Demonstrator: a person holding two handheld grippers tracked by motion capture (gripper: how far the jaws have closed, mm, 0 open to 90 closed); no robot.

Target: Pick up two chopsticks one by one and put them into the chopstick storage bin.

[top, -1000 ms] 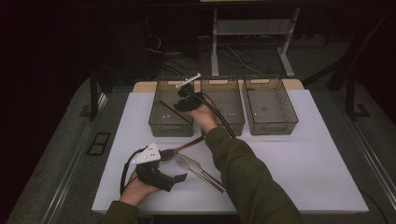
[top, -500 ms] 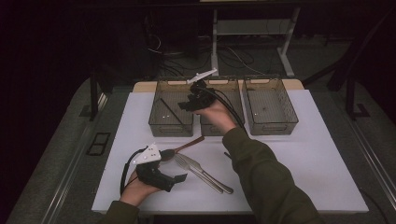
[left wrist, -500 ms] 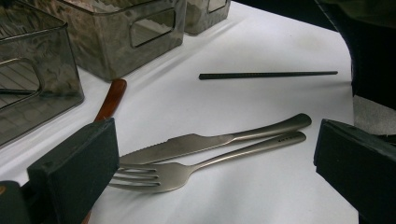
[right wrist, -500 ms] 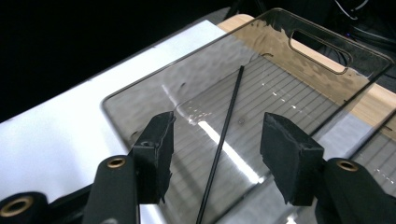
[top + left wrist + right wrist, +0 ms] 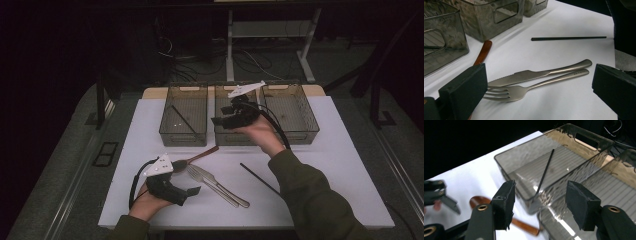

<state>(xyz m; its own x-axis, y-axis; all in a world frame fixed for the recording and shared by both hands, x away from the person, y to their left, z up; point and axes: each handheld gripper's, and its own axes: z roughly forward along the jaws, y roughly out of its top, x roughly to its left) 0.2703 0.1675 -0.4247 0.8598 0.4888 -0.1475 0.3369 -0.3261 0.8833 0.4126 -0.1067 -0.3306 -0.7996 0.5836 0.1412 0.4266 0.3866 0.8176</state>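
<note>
The work in hand is sorting cutlery from the white worktop (image 5: 340, 165) into three clear bins along its far edge. The right tool (image 5: 220, 121) hangs above the front of the middle bin (image 5: 225, 135); its jaws stand apart with nothing between them and have just been opening, which suggests a release already made. The black chopstick (image 5: 182, 119) lies flat on the floor of the left bin (image 5: 182, 86), free of any grip. Its long axis runs diagonally across the bin, one end toward the far left corner and the other toward the near right; the right gripper view shows it (image 5: 545, 172) ending close to the near wall. A second chopstick (image 5: 257, 177) rests on the worktop at the person's right, on much the same diagonal, and is judged the likely next item for that bin. The left tool (image 5: 192, 192) rests low at the near left, jaws apart and holding nothing, facing the fork (image 5: 524, 90) and knife (image 5: 531, 75). These lie side by side and touching, tines and blade toward the tool, handles away. A wooden spoon (image 5: 197, 156) lies just beyond them, near the left bin's front wall. The right bin (image 5: 295, 132) appears to hold no cutlery.
</note>
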